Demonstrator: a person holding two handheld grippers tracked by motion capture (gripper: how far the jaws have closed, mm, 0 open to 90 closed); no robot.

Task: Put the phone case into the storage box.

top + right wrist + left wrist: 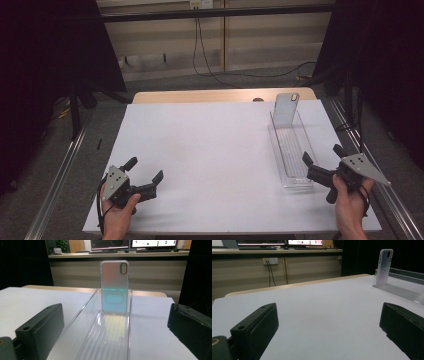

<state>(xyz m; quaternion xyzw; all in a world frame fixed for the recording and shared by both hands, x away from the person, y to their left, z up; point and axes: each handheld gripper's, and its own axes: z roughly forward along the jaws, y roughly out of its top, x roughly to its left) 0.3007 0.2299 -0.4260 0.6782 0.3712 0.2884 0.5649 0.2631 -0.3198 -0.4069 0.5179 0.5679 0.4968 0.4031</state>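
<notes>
we see the left gripper [146,176] low at the near left of the white table [210,150], held in the left hand [119,215], jaws spread wide with nothing between them. in the left gripper view we have bare tabletop between the two black jaws, with the phone case [385,266] far off to the right.

right gripper [321,160] sits at the near right edge in the right hand [350,202], jaws also spread, empty, just beside the near end of the clear tray [292,150]. the tray is long and narrow and runs away from us along the table's right side.

the phone case [286,110] stands upright at the far end of the tray, leaning on its end wall, camera cutout at top right. in the right gripper view we're lined up along the tray [110,335], case [115,286] dead ahead, well apart from both jaws. monitors [132,244] sit on a bench behind.
</notes>
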